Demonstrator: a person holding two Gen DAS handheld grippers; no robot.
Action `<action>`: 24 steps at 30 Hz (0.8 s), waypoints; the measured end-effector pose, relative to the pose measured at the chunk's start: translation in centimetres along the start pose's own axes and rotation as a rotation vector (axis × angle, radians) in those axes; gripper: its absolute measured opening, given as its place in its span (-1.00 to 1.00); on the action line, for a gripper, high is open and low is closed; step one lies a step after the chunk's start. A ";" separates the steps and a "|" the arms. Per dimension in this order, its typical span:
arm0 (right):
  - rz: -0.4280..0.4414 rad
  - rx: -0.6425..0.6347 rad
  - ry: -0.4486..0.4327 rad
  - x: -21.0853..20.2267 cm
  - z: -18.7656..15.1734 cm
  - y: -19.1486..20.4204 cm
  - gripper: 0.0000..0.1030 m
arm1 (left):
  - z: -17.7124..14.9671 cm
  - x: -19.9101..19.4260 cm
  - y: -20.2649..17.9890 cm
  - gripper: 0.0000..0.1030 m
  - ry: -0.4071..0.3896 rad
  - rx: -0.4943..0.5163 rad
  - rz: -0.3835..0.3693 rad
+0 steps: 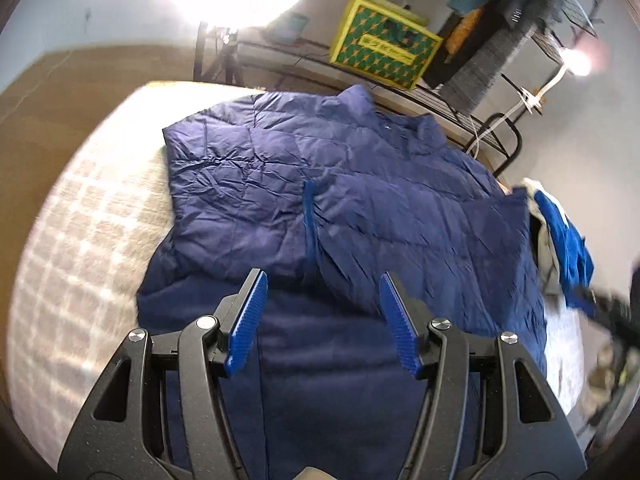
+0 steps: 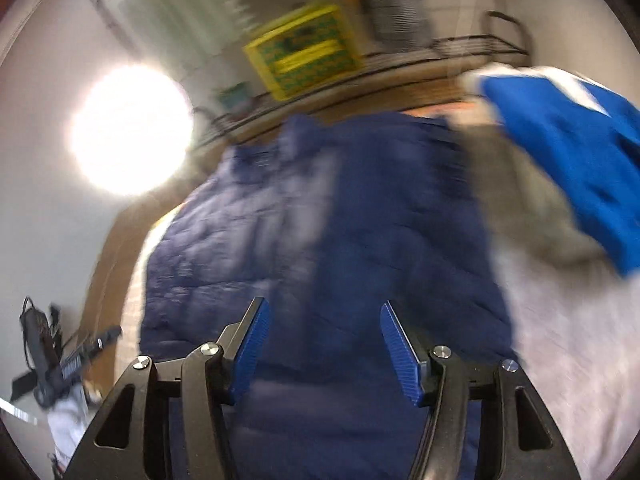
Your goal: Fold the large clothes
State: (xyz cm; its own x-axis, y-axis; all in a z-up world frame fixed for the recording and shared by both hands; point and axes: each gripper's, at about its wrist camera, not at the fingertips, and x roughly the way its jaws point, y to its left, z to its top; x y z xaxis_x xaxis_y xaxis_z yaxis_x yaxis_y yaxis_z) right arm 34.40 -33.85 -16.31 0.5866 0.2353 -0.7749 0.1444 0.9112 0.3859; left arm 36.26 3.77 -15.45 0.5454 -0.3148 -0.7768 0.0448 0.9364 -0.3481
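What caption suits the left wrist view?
Open left tool above a navy puffer jacket spread on a bed.

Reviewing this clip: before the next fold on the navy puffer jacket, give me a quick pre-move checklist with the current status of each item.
1. Left gripper open and empty: ok, jaws spread, nothing between the blue ribbed pads.
2. Right gripper open and empty: ok, jaws spread, nothing held.
3. Navy quilted puffer jacket lying on the pale checked bedcover: ok, spread out with the collar at the far end.
4. Jacket surface smooth: not ok, creases across the left-hand panel.
5. Bright blue garment on a grey cloth clear of the jacket: cannot tell, it lies right at the jacket's edge.
6. Right wrist view sharp enough to aim: not ok, heavy motion blur.
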 end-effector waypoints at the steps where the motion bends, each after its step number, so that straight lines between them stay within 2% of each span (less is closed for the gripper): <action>1: -0.014 0.027 -0.012 -0.7 -0.5 -1.2 0.20 | 0.3 0.6 0.3 0.17 0.006 -0.010 -0.007; 4: -0.024 0.088 -0.038 -1.3 -1.2 -3.9 0.20 | 1.4 2.9 1.2 0.17 0.031 -0.064 -0.038; 7: -0.087 0.083 -0.042 -0.2 -0.8 -5.4 0.17 | 2.2 4.7 1.9 0.17 0.046 -0.139 -0.095; 10: -0.097 0.094 -0.041 1.4 0.1 -6.6 0.17 | 2.8 6.4 1.5 0.17 0.066 -0.135 -0.075; 13: -0.197 0.047 -0.039 3.2 0.8 -6.9 0.17 | 3.4 8.0 0.9 0.17 0.094 -0.111 -0.052; 15: -0.202 0.041 -0.021 4.2 0.9 -7.5 0.17 | 3.6 8.6 0.6 0.17 0.100 -0.096 -0.044; 16: -0.209 0.037 -0.018 4.5 1.1 -7.6 0.17 | 3.8 9.0 0.3 0.09 0.103 -0.085 -0.038; 17: -0.224 0.023 -0.016 4.8 1.2 -7.5 0.17 | 3.8 9.5 -0.1 -0.25 0.111 -0.070 -0.037; 18: -0.244 -0.008 -0.012 5.2 1.3 -7.3 0.17 | 3.9 9.8 -0.3 -0.43 0.120 -0.055 -0.028; 20: -0.278 -0.053 -0.011 5.6 1.4 -6.9 0.17 | 4.0 10.1 -1.4 -0.95 0.104 0.000 0.010; 24: -0.301 -0.087 -0.010 6.1 1.5 -6.3 0.17 | 5.3 8.2 -2.7 -0.97 -0.013 0.053 0.033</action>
State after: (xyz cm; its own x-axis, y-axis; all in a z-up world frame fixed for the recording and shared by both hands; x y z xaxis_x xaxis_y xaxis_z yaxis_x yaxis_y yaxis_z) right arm 38.26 -38.69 -22.79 0.5361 -0.0524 -0.8425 0.2441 0.9651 0.0953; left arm 45.05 -0.55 -18.06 0.5579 -0.2821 -0.7805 0.0706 0.9532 -0.2940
